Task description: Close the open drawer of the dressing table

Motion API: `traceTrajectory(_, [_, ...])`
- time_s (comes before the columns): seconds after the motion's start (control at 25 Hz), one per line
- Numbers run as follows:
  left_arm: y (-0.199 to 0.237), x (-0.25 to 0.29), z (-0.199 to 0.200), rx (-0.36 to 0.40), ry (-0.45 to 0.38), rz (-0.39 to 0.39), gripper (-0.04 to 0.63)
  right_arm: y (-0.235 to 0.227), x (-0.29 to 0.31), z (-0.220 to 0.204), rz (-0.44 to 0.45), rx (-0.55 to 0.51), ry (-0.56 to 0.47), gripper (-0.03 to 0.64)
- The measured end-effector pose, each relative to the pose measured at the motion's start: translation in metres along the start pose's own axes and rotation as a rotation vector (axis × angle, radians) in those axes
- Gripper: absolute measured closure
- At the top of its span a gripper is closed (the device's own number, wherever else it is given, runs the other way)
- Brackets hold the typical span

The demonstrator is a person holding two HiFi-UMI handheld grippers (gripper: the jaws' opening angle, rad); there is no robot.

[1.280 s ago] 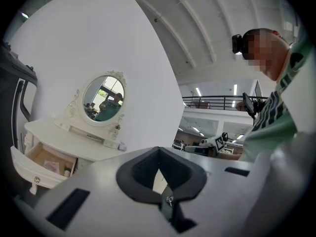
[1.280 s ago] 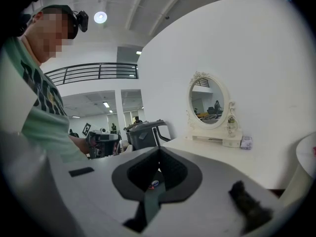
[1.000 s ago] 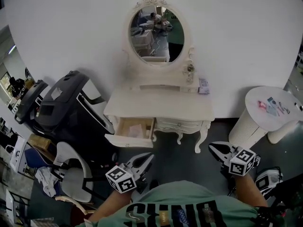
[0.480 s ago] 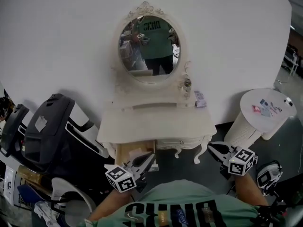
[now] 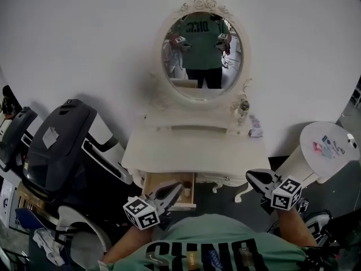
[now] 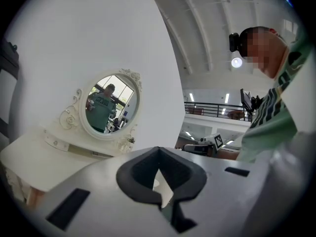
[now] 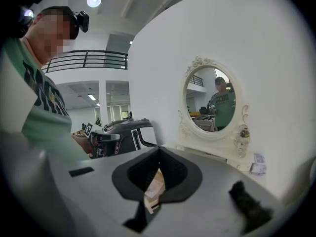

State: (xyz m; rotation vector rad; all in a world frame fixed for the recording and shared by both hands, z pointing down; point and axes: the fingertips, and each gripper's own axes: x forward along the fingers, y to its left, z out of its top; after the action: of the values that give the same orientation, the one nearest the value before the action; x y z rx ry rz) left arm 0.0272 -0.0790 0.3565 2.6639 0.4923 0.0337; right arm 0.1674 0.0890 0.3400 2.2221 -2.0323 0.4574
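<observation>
drawer of the white dressing table stands pulled out under the tabletop's left half, below the oval mirror. left gripper, jaws pressed together on nothing, overlaps the drawer's front in the head view; right gripper, jaws likewise together, hangs near the table's right leg.

Cream dressing table; tan drawer interior; white wall; green shirt.

On dressing table: bottle, perhaps box.
</observation>
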Motion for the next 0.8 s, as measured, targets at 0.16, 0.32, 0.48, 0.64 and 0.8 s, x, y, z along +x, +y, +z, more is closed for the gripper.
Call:
traceTrajectory(0.16, [0.017,0.011,0.000,0.000,-0.014,0.089,0.588,-0.023,0.027,0.004,0.101,-0.010,0.013,0.606])
traceTrajectory(0.32, [0.027,0.041,-0.002,0.015,-0.040,0.196,0.588,-0.065,0.047,0.002,0.215,-0.035,0.025,0.606])
traceTrajectory(0.48, [0.018,0.087,-0.006,-0.023,-0.077,0.269,0.588,-0.113,0.054,0.011,0.324,-0.044,0.032,0.606])
traceTrajectory(0.64, [0.006,0.125,-0.008,-0.015,-0.096,0.342,0.588,-0.147,0.062,0.017,0.434,-0.043,0.035,0.606])
traceTrajectory(0.8, [-0.007,0.130,-0.018,-0.012,-0.109,0.441,0.588,-0.150,0.075,0.010,0.549,-0.048,0.059,0.606])
